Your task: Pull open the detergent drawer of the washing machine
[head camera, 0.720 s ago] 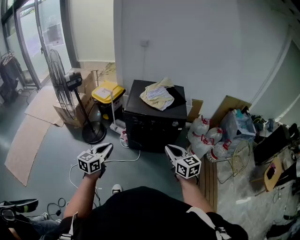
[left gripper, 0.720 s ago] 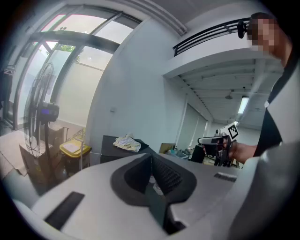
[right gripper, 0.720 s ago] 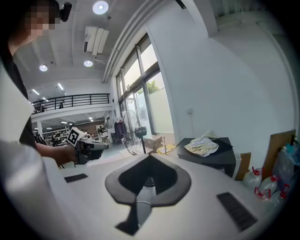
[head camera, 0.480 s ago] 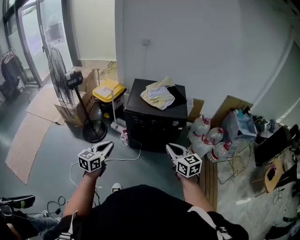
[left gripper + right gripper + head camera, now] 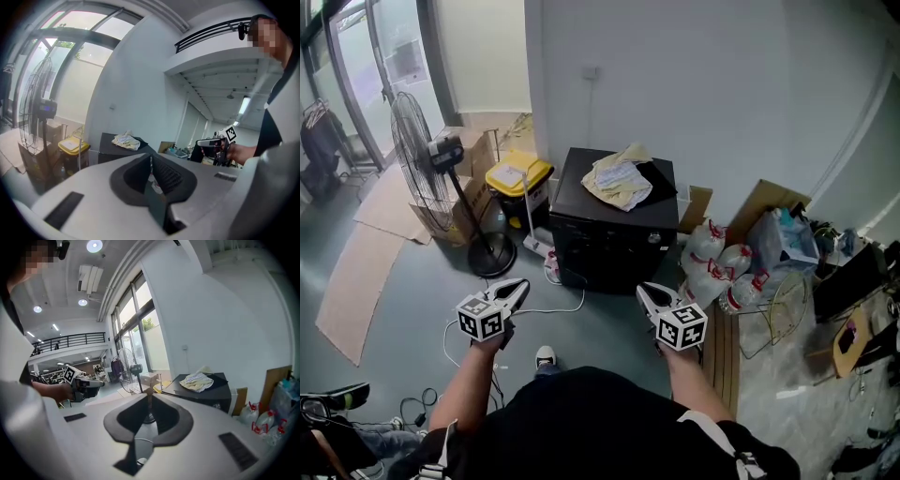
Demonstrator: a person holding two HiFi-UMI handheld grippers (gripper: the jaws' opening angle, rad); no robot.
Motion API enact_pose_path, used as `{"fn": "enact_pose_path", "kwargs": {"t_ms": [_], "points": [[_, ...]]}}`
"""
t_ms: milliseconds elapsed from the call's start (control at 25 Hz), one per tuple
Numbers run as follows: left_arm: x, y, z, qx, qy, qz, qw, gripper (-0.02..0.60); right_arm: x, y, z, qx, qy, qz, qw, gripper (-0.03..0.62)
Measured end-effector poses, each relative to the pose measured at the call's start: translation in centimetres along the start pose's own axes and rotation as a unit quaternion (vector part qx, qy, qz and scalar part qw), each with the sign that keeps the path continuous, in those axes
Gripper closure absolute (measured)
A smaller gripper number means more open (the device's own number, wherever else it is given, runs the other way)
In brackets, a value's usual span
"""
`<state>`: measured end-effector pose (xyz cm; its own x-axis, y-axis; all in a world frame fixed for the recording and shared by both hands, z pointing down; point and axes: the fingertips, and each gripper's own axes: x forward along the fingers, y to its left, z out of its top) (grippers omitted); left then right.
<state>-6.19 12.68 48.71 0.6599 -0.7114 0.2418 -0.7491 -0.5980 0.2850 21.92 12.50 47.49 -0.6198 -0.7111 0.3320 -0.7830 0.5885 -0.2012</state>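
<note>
The washing machine (image 5: 609,234) is a black box standing against the white wall, with a crumpled pale cloth (image 5: 619,178) on its top. I cannot make out its detergent drawer from here. My left gripper (image 5: 520,286) is shut and empty, held in the air well short of the machine's front left. My right gripper (image 5: 645,291) is shut and empty too, short of the front right. The left gripper view looks over the shut left gripper (image 5: 150,157) to the machine (image 5: 110,140). In the right gripper view, the machine (image 5: 206,392) lies beyond the shut right gripper (image 5: 149,394).
A standing fan (image 5: 417,159) and a yellow-lidded bin (image 5: 517,178) are left of the machine, with cardboard boxes behind. Bags of plastic bottles (image 5: 717,267) and a wire basket (image 5: 773,319) lie to its right. A white cable (image 5: 553,309) runs across the floor in front.
The machine now sits a little lower and nearer in the head view. A shoe has come forward under the grippers. Both grippers stay shut in about the same place.
</note>
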Motion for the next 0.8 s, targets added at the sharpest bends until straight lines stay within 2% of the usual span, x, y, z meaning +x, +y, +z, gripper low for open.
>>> {"fn": "enact_pose_path", "kwargs": {"t_ms": [120,240,520,800], "points": [[0.6,0.7,0.6,-0.003,-0.012,-0.013,0.9998,0.556,1.0,0.3,0.3,0.002,-0.003,0.004,1.0,0.504],[1.2,1.5,0.3,-0.007,-0.005,-0.021,0.9997,0.461,1.9,0.7,0.3,0.005,-0.001,0.008,1.0,0.46],[2.5,4.7,0.4,-0.014,0.01,-0.035,0.9992,0.416,4.5,0.7,1.1,0.017,-0.008,-0.002,1.0,0.416],[3.6,8.7,1.2,-0.019,0.022,-0.045,0.9986,0.407,8.3,1.1,1.6,0.026,-0.002,-0.01,1.0,0.401]]}}
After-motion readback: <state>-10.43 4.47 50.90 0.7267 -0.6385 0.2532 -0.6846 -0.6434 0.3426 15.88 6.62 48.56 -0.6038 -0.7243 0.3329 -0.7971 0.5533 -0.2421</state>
